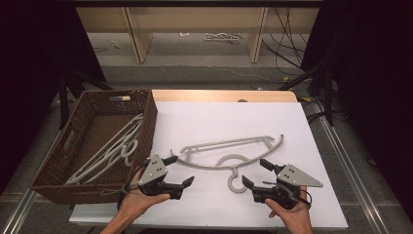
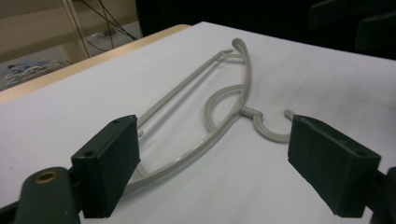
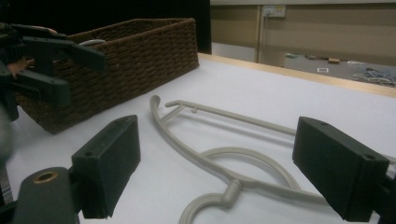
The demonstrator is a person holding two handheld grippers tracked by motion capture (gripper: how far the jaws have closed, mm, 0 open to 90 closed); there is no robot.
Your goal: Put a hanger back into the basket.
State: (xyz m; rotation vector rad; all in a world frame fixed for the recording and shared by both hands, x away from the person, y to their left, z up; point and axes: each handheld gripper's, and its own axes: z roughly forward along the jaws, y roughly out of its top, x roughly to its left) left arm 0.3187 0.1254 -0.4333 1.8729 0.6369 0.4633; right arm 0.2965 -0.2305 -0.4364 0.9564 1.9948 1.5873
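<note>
On the white counter (image 1: 302, 126) the grey hanger (image 1: 229, 151) lies flat between your two hands, hook toward you, so either end is easy to reach. Your left gripper (image 1: 178, 170) and right gripper (image 1: 258, 173) flank it with jaws spread wide, grasping nothing. More hangers (image 1: 114, 146) already lie in the wicker basket (image 1: 58, 187) at your left, so this one probably belongs there too.
</note>
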